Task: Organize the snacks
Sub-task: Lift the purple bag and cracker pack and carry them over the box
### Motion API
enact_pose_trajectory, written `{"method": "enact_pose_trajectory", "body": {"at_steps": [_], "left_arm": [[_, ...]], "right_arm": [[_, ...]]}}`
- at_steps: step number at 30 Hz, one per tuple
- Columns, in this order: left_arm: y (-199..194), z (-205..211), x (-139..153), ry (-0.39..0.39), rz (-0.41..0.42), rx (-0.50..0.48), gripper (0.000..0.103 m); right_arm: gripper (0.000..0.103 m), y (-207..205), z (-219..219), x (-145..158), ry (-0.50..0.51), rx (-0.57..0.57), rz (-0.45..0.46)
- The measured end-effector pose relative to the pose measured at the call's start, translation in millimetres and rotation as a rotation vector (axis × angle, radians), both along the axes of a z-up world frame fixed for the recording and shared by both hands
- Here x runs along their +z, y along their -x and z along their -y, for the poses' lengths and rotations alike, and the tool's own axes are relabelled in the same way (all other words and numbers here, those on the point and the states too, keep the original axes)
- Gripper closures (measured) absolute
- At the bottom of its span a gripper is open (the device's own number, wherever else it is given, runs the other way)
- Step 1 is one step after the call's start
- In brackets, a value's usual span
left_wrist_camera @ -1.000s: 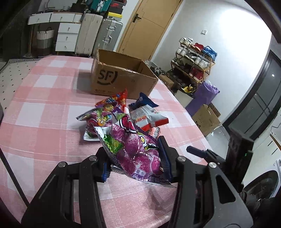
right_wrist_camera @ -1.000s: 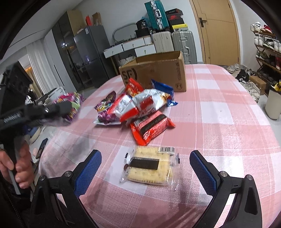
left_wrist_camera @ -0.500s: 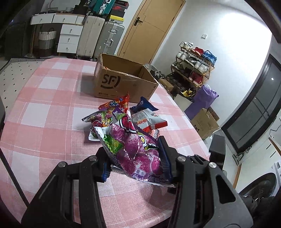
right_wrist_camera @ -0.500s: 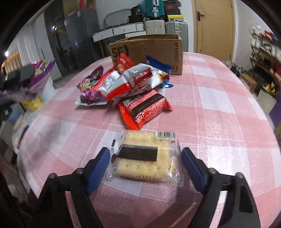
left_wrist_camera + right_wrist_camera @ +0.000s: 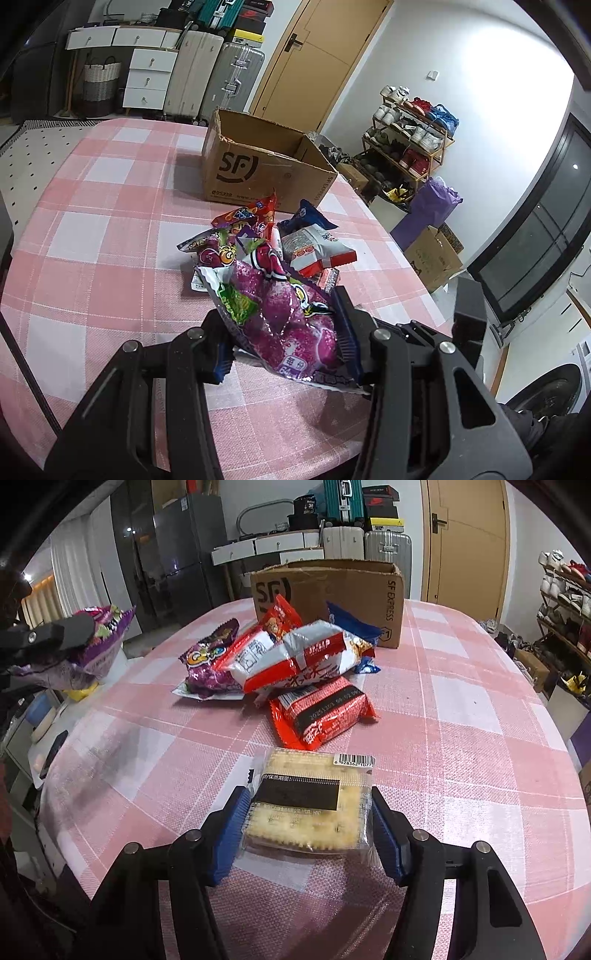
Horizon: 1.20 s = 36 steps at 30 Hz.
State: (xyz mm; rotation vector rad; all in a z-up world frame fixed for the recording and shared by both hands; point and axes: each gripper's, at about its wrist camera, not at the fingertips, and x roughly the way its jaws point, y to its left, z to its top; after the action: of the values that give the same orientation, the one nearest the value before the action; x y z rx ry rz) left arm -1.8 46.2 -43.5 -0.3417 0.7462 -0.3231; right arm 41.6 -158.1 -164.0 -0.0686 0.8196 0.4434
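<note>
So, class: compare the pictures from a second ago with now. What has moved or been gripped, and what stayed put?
The right tool has moved forward and narrowed around the clear cracker pack; its pads now sit at the pack's sides, though whether they press it cannot be told. The left tool stays clamped on the purple snack bag, held above the table. The snack pile and cardboard box are unchanged.

Hiding the lower part of the snack pile [image 5: 266, 240] behind the purple bag [image 5: 284, 321] in the left wrist view. Covering most of the blue packet [image 5: 351, 624] under the white-and-red bag [image 5: 299, 657]. Concealing the floor of the cardboard box [image 5: 332, 590] behind its near wall. Running off the bottom edge: both gripper bodies. Reading too small: print beside the barcode on the cracker pack [image 5: 310, 805].
</note>
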Motion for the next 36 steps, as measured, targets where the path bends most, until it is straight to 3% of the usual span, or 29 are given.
{"method": "enact_pose_trajectory", "body": {"at_steps": [15, 27, 36], "left_arm": [[-15.9, 9.4, 3.9, -0.062, -0.017, -0.017, 0.06], [-56.3, 24.8, 27.6, -0.15, 0.008, -0.066, 0.06], [-101.2, 20.2, 48.7, -0.174, 0.007, -0.061, 0.06]], "right_arm": [[0.039, 5.8, 18.4, 29.6, -0.108, -0.034, 0.065], [0.039, -11.5, 38.6, 87.3, -0.165, -0.028, 0.168], [0.039, -42.9, 35.3, 134.8, -0.174, 0.026, 0.23]]}}
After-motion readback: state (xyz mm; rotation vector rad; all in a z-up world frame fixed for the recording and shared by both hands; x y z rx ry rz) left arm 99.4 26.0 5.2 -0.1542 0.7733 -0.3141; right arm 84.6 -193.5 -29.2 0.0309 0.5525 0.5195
